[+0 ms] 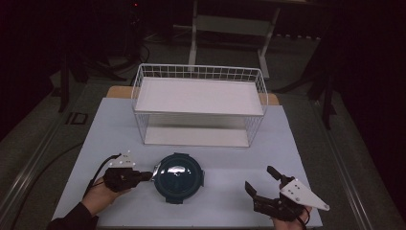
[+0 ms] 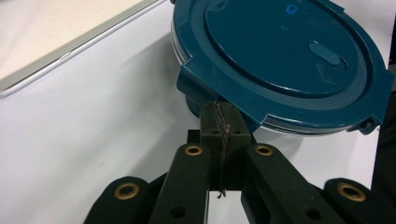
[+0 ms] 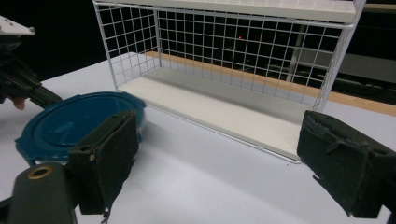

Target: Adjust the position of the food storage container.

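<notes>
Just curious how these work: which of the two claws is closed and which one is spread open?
The left claw is closed, its tips pressed together against the edge of the blue lidded container. The right claw is spread wide, holding nothing.

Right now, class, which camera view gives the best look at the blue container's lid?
The left gripper view: the blue lid shows close up, with its rim, a side clip and the oval tab on top clear. The high view shows the whole round lid, small and glare-marked. The right gripper view shows it at a low angle, partly behind a jaw.
</notes>
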The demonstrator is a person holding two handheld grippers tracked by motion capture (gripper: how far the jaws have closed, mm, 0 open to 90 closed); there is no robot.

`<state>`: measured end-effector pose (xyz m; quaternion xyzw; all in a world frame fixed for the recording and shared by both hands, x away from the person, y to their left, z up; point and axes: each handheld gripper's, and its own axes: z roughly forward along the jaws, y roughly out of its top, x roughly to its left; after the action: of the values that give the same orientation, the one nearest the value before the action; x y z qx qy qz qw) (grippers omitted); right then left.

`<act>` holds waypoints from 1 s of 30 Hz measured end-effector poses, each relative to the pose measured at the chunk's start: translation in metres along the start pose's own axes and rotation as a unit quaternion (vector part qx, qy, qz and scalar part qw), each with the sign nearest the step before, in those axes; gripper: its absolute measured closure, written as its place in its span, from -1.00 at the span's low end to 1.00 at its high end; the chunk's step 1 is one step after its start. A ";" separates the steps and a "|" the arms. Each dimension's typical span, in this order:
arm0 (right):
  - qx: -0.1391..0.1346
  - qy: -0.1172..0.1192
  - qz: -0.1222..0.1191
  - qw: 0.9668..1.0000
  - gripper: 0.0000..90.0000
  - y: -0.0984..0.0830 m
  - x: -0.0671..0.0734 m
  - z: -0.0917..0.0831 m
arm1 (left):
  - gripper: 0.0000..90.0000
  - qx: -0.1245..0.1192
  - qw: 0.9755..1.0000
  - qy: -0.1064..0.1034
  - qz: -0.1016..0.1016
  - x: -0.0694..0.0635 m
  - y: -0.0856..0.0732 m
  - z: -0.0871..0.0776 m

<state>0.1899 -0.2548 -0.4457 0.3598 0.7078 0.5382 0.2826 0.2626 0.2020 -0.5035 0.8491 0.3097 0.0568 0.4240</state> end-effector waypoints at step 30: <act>0.001 0.000 0.005 1.000 -0.72 -0.001 -0.002 0.000 | 0.99 0.010 0.999 -0.040 0.019 -0.031 0.034 0.047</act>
<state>0.1911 -0.2568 -0.4463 0.3638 0.7065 0.5387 0.2798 0.2708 0.1369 -0.5024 0.8608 0.2767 0.0277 0.4263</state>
